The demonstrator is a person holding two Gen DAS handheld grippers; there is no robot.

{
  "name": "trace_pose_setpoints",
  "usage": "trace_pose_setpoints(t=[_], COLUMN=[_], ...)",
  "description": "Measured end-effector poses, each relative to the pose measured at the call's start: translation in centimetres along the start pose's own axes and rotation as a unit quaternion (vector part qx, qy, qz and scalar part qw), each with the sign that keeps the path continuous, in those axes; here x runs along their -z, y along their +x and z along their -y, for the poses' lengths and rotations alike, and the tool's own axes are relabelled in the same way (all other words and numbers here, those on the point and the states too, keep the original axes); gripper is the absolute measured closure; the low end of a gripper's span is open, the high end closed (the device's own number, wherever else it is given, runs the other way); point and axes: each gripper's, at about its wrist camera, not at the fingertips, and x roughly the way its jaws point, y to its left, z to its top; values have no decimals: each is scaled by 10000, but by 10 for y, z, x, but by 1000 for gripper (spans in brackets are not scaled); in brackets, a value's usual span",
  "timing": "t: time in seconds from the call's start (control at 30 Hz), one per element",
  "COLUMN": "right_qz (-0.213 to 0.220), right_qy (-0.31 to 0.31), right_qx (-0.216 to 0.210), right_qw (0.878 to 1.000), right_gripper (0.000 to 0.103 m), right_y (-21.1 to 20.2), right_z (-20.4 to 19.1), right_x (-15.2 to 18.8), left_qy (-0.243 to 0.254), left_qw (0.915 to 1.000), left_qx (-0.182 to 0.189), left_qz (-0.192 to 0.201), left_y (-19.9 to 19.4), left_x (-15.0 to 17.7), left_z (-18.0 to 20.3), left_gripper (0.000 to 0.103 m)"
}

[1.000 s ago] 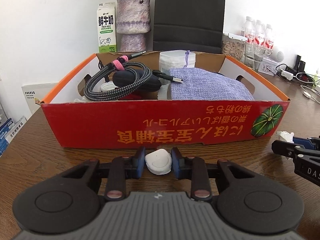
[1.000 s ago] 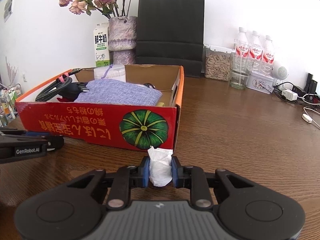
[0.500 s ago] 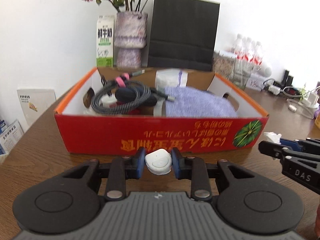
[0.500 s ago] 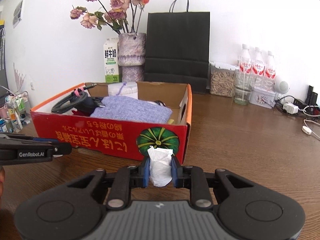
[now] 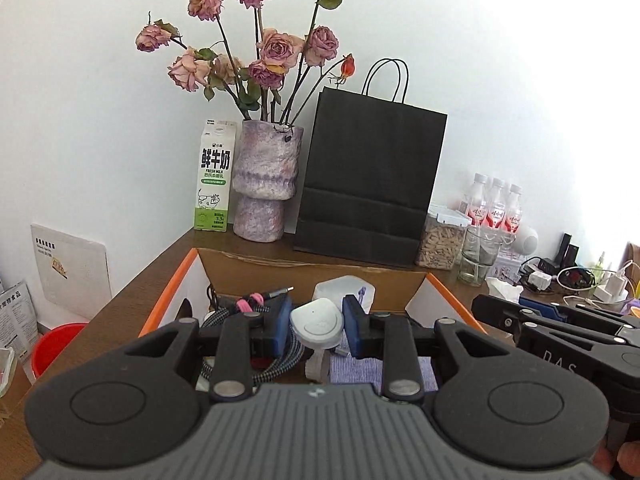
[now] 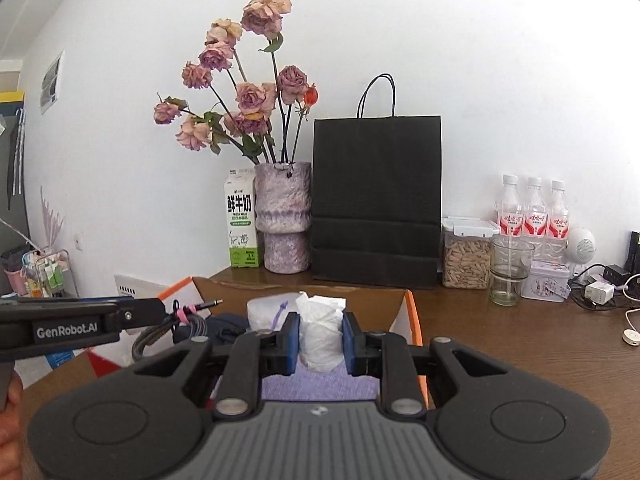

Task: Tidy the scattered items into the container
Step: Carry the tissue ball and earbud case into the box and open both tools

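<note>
My left gripper is shut on a small white rounded case, held above the cardboard box with orange edges. My right gripper is shut on a crumpled white tissue, raised over the same box. Inside the box lie a braided cable coil with a pink tie, a purple knit pouch and a white round tub. The right gripper shows at the right of the left wrist view, the left gripper at the left of the right wrist view.
Behind the box stand a milk carton, a vase of dried roses and a black paper bag. Right of them are a jar, a glass, three bottles and chargers with cables. A red bin sits beside the table.
Both grippers have risen from table level in front of the box to above its near wall, each keeping its item. The box's red front is now hidden below the grippers.
</note>
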Motion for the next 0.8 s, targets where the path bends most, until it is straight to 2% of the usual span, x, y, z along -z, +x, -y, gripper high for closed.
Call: trace_pose_setpoints(t=[0.13,0.3,0.53,0.7,0.73,0.77,0.8], right_qz=[69,-51,-488,-357,-346,-340,-329], right_qy=[90,289,399,309,300,308,319], right_qx=[46,60,-41,-12,4,36,53], right_qw=[9999,9996,9980,9989,9990,9989,9989], right_gripper=[83,83,83,81,78,77,66], right_y=[26,62,89,82,81,80,79], right_z=[0,7,11,7,7,6,7], right_x=[-10,-15,12,14,14,15,16], left_qy=[2,75,196,299,300,303,292], left_qw=[9999,9989,9990,9984,9981,9978,9974], left_qx=[-11,-279,-399,-454,-494,-543,-609], left_qz=[153,367,88,160,190,216,257], left_y=[24,56,72,69,67,65,63], left_x=[-12,-9,6,10,10,10,9], left_z=[2,3,-6,-3,-3,-2,-3], left_gripper=[74,74,74,74,72,61,39])
